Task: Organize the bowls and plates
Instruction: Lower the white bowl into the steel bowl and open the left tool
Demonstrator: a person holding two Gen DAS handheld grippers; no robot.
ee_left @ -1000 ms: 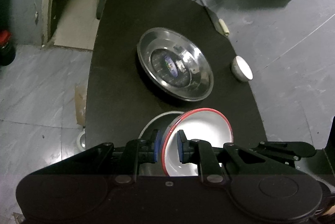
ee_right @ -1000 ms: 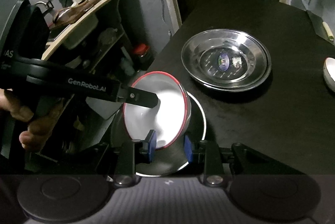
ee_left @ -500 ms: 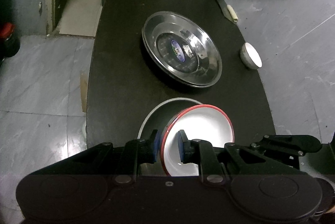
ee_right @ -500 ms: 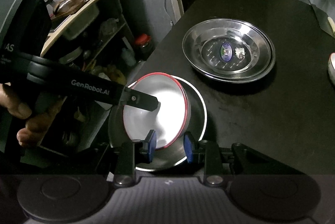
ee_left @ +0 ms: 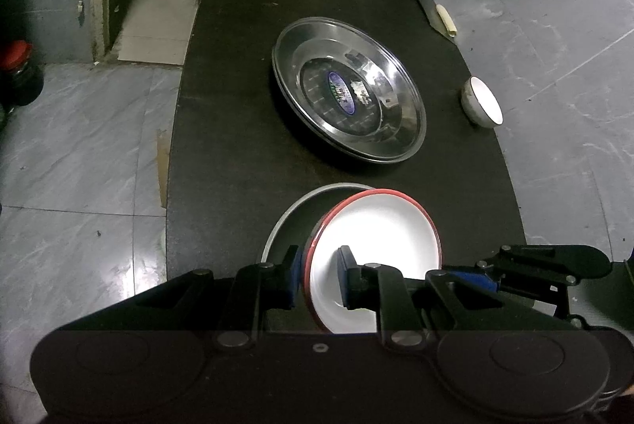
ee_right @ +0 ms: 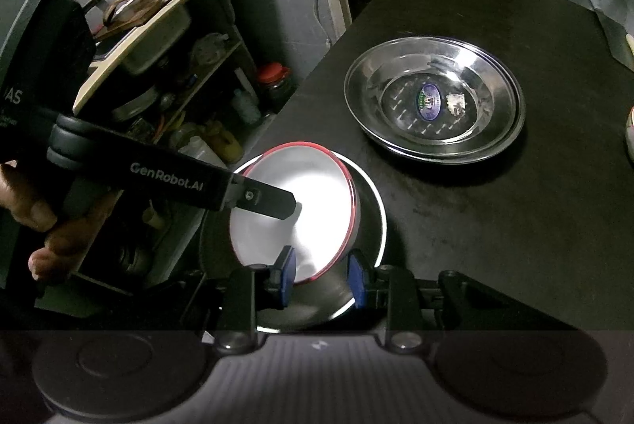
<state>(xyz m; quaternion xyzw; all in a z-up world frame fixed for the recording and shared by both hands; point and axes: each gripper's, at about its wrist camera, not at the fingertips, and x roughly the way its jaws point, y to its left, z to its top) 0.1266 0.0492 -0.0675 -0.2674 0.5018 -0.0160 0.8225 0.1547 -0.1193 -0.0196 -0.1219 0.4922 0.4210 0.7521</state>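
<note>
My left gripper [ee_left: 319, 275] is shut on the rim of a white bowl with a red edge [ee_left: 380, 237] and holds it tilted in a round steel pan [ee_left: 301, 210] at the near end of the black table [ee_left: 237, 107]. In the right wrist view the bowl [ee_right: 301, 214] sits inside the pan [ee_right: 376, 218], and one left finger [ee_right: 265, 200] reaches into it. My right gripper [ee_right: 321, 277] is open, its fingers on either side of the bowl's near rim. A stack of steel plates [ee_left: 348, 95] [ee_right: 432, 103] lies mid-table.
A small white bowl [ee_left: 481, 103] stands near the table's right edge, and a knife [ee_left: 434, 14] lies at the far right edge. Kitchen shelves with bottles and a sink [ee_right: 158, 39] stand left of the table. Grey tile floor [ee_left: 79, 127] surrounds it.
The left gripper has lowered the red-rimmed bowl further into the pan and flattened its tilt. The right gripper has stayed open around the bowl's near rim.
</note>
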